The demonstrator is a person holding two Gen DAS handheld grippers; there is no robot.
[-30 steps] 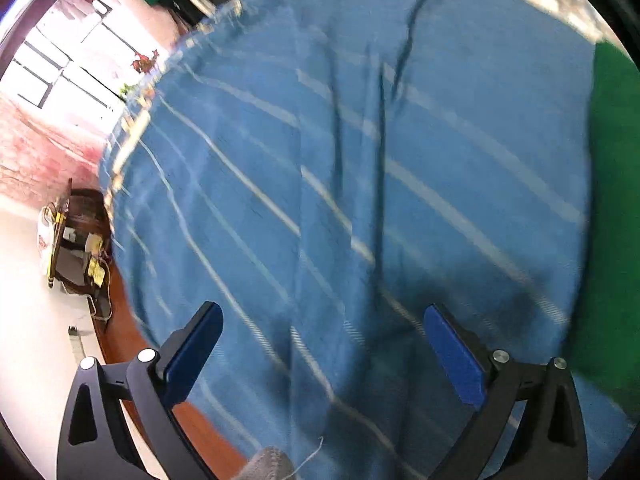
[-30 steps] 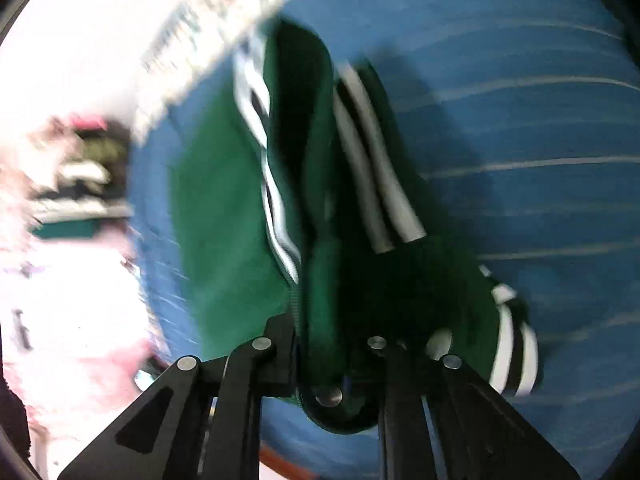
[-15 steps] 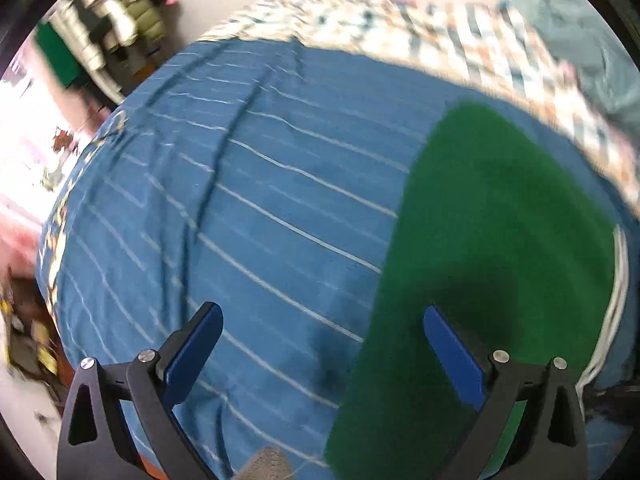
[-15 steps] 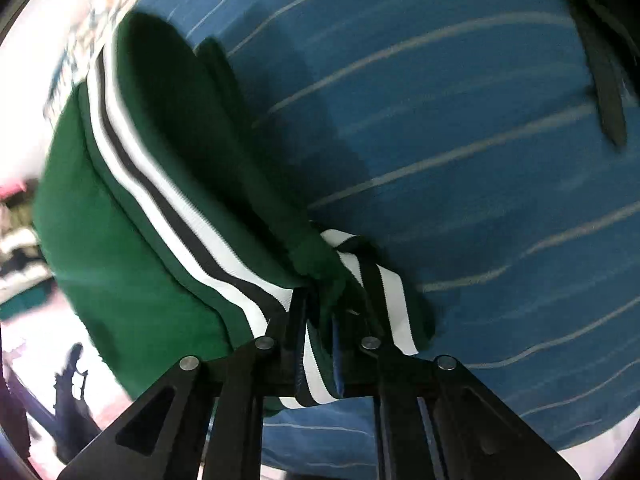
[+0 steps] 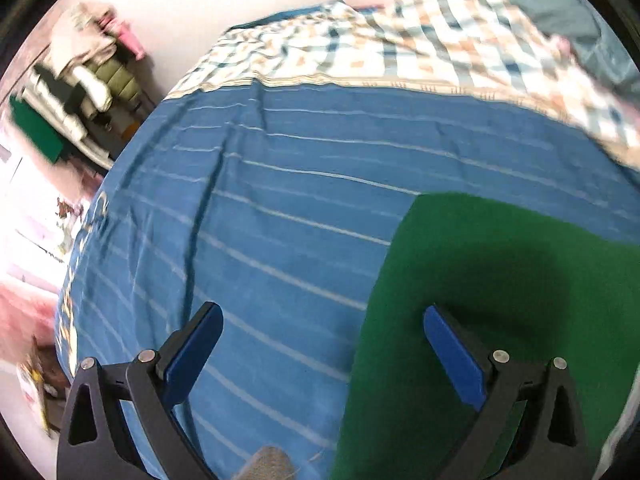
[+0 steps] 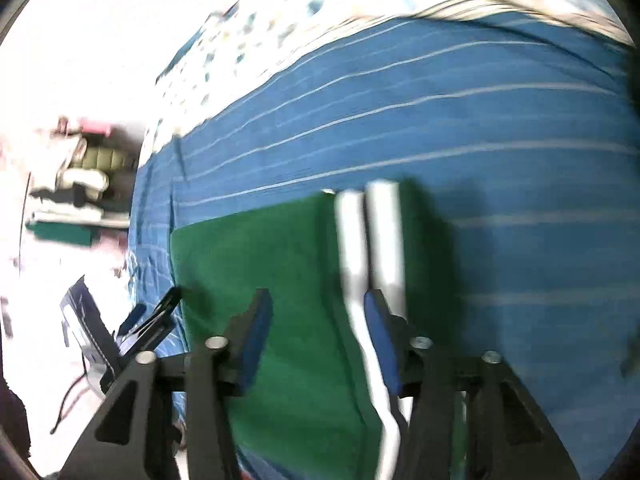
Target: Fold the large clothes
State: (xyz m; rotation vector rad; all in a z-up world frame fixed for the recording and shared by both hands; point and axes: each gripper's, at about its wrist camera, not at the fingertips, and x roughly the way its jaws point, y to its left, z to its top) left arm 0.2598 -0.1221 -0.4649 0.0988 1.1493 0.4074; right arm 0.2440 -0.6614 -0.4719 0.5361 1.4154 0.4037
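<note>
You have two grippers and one piece of clothing to fold. The clothing is a green garment (image 5: 472, 320) with white stripes (image 6: 384, 236), and it lies flat on the bed's blue striped sheet (image 5: 280, 200), near the bed's front edge.

Your left gripper (image 5: 320, 344) hangs over the sheet with its jaws spread wide and nothing between them. One blue pad (image 5: 192, 356) is above the sheet and the other is above the green cloth.

Your right gripper (image 6: 316, 340) is letting go. Its jaws are opening, the green garment lies under and between them, and the pads do not press on it.

There is one checked blanket (image 5: 400, 48) along the far edge of the bed.

The left view shows only plain green cloth; you cannot see the stripes there. The right view shows two white stripes running down the garment. The left view also shows one grey cloth (image 5: 568, 12) at the far right corner of the bed. The right view shows your left gripper as a dark shape at the sheet's left edge. Both views show a pile of clothes (image 5: 88, 80) beside the bed, but it is blurry.
</note>
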